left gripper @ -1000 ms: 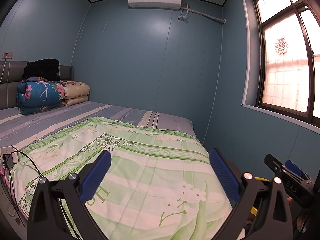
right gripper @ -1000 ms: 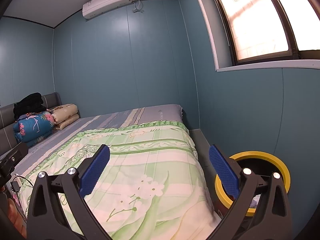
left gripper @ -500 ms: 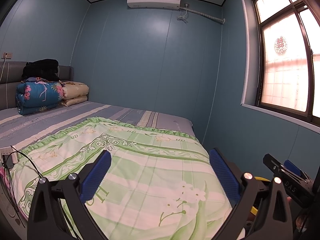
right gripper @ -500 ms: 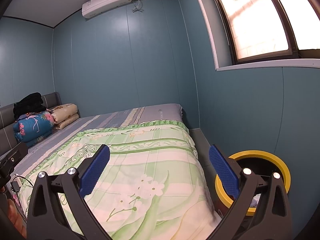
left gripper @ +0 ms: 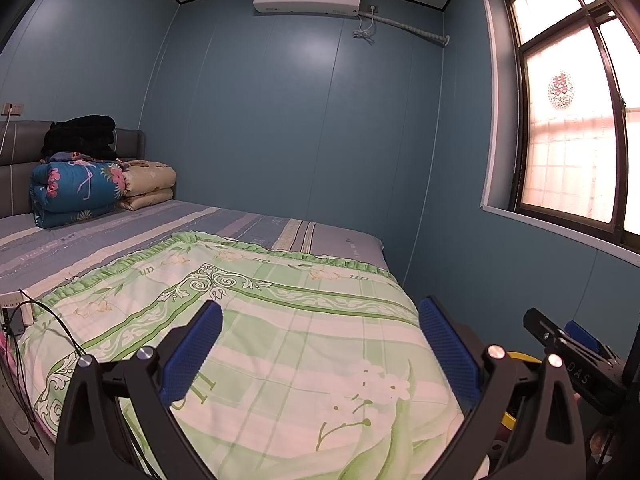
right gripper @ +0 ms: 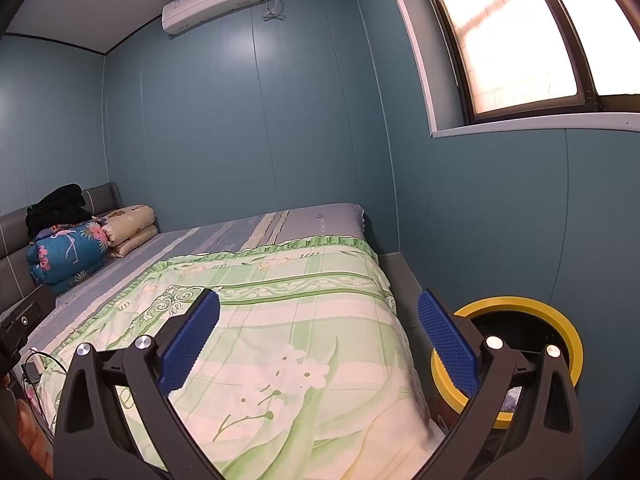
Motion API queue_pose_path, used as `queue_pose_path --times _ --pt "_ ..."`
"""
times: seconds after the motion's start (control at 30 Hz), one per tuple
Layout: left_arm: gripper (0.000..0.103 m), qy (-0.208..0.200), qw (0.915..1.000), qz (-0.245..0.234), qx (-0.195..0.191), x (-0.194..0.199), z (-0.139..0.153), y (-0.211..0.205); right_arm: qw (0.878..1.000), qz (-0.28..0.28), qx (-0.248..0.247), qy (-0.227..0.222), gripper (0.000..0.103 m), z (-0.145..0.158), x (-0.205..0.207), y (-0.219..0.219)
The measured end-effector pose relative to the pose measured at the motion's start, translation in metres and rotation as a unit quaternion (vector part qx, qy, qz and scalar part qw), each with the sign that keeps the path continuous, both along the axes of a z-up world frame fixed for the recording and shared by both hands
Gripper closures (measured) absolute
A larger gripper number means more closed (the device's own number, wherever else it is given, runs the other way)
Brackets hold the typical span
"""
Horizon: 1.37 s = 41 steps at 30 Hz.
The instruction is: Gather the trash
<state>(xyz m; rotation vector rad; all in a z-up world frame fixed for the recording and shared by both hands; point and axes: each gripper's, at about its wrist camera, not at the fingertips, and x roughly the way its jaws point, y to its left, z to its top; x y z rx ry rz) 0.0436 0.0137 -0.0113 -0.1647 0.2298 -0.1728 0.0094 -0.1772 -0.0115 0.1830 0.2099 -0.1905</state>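
With no trash visible on the quilt [left gripper: 304, 344], both grippers, left [left gripper: 320, 344] & right [right gripper: 320, 340], hang spread & empty; yellow-rimmed bin [right gripper: 560, 320] sits floor-side, right of bed, nearer the right gripper.

Both cameras low at foot of bed [left gripper: 304, 360], facing along green floral quilt [right gripper: 288, 320] toward far blue wall. Left view aims straighter, window [left gripper: 568, 140] at right. Right view sits nearer window wall, yellow-rimmed bin [right gripper: 560, 328] close. Shared: quilt, folded bedding [left gripper: 76, 192], air conditioner [right gripper: 212, 0].
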Motion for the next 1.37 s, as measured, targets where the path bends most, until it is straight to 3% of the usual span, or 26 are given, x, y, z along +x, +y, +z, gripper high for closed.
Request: queue_pose_path --times 1.37 --pt "0.008 0.013 0.9999 -0.009 -0.006 0.012 -0.006 0.008 1.000 0.002 0.012 0.021 0.008 -0.003 0.008 0.002"
